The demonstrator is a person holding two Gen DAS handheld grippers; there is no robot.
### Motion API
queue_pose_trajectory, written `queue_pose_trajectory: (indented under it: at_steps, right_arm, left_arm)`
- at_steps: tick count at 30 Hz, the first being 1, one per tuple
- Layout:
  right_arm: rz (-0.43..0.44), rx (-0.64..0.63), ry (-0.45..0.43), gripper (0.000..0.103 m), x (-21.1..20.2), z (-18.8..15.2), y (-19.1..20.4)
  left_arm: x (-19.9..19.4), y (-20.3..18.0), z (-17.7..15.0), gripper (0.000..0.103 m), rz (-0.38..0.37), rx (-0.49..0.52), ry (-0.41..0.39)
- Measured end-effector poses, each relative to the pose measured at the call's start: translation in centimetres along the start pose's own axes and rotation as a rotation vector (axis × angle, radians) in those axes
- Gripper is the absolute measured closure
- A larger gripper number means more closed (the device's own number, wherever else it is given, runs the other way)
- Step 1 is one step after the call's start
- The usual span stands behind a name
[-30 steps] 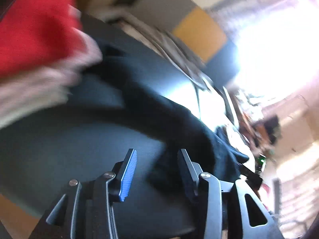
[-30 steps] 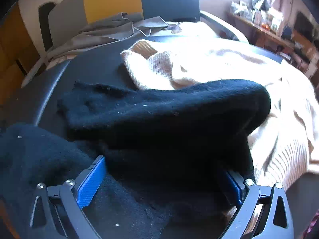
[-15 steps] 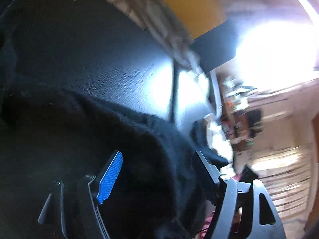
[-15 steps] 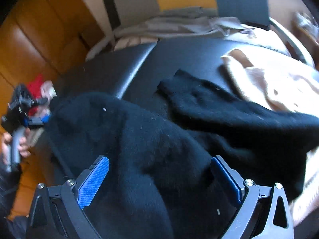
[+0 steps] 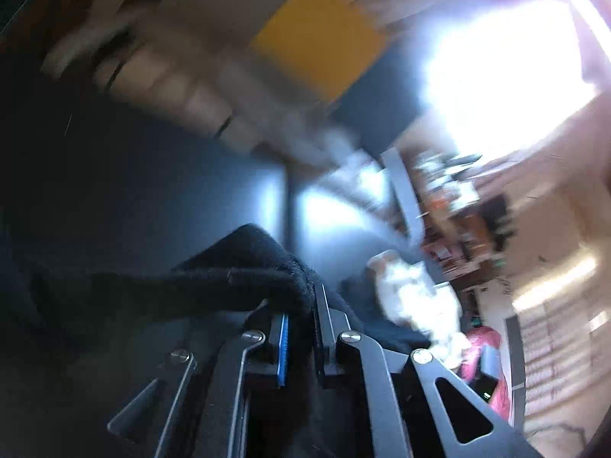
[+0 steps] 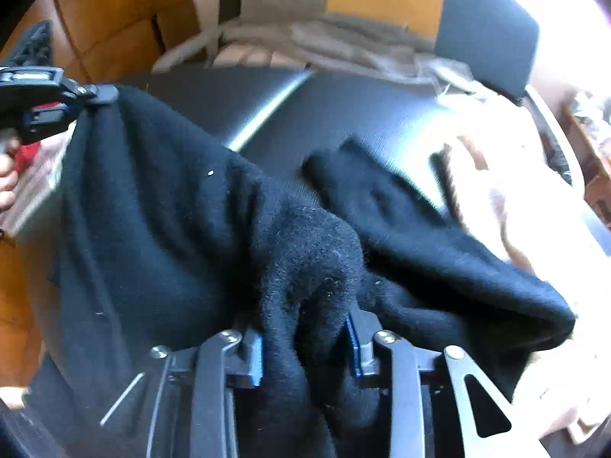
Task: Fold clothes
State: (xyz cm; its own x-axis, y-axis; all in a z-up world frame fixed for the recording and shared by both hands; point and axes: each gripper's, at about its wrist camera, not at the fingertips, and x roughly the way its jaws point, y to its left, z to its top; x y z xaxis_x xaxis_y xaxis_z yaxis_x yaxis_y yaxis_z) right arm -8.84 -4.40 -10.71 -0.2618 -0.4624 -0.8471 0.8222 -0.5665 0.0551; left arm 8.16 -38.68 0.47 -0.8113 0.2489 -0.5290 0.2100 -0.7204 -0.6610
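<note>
A black fuzzy sweater (image 6: 172,229) is stretched above the dark table (image 6: 362,114). My right gripper (image 6: 307,343) is shut on a thick bunch of it. My left gripper (image 5: 299,320) is shut on another edge of the black sweater (image 5: 229,278); it also shows in the right wrist view (image 6: 95,95) at the far left, pinching the sweater's corner. One sleeve (image 6: 401,210) trails over the table toward a cream knit sweater (image 6: 534,210) on the right.
A grey garment (image 6: 343,42) lies along the table's far edge before grey, yellow and dark panels. A red and pale pile (image 6: 34,168) sits at the left. Cluttered shelves (image 5: 458,210) stand right of the table in the blurred left wrist view.
Both grippers were open over the black sweater and have closed on it. The sweater is now lifted and spread between them, the left gripper having swung out to the left.
</note>
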Motion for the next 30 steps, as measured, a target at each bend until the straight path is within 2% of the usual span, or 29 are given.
queue_pose_trajectory:
  at_steps: [2, 5, 6, 9, 12, 14, 15, 18, 20, 22, 23, 27, 30]
  right_arm:
    - [0.029, 0.036, -0.108, 0.074, -3.4, 0.1, 0.8]
    - [0.087, 0.007, -0.225, 0.074, -7.9, -1.1, 3.8]
    - [0.113, -0.014, -0.232, 0.074, -9.2, -2.4, 4.5]
    - [0.188, -0.08, -0.167, 0.073, -9.5, -6.3, 8.4]
    - [0.258, -0.152, -0.039, 0.066, -7.2, -9.8, 12.1]
    - [0.287, -0.173, 0.029, 0.063, -5.7, -11.6, 13.8]
    - [0.305, -0.173, 0.053, 0.062, -5.2, -12.1, 14.3]
    - [0.351, -0.161, 0.057, 0.055, -5.4, -11.3, 14.0]
    - [0.391, -0.136, 0.025, 0.045, -6.5, -9.8, 13.0]
    - [0.439, -0.083, -0.034, 0.023, -7.9, -8.4, 12.0]
    - [0.463, -0.048, -0.07, 0.02, -8.3, -7.6, 11.5]
    - [0.511, 0.128, -0.169, 0.015, -7.4, -3.5, 9.2]
    - [0.487, 0.192, -0.125, 0.015, -3.8, -1.5, 9.1]
  left_arm:
    - [-2.9, -1.7, -0.2, 0.094, -0.061, 0.061, -0.052]
    - [-6.5, -2.0, -3.1, 0.094, -0.032, 0.131, -0.074]
    - [-7.3, -0.5, -4.6, 0.094, 0.012, 0.108, -0.058]
    - [-9.6, 4.9, -9.3, 0.094, 0.167, 0.008, 0.009]
    - [-10.8, 9.9, -13.8, 0.092, 0.326, -0.102, 0.089]
    - [-11.4, 12.5, -16.2, 0.083, 0.42, -0.17, 0.124]
    - [-12.0, 13.3, -17.1, 0.082, 0.458, -0.196, 0.123]
    - [-14.0, 14.5, -17.5, 0.079, 0.47, -0.26, 0.091]
    - [-15.5, 14.7, -16.8, 0.074, 0.45, -0.295, 0.037]
    - [-16.2, 13.6, -15.1, 0.067, 0.413, -0.252, -0.034]
    - [-15.9, 12.7, -14.1, 0.065, 0.397, -0.207, -0.057]
    - [-12.4, 8.5, -10.6, 0.059, 0.379, 0.06, -0.053]
    - [-8.8, 4.8, -8.9, 0.056, 0.366, 0.286, -0.007]
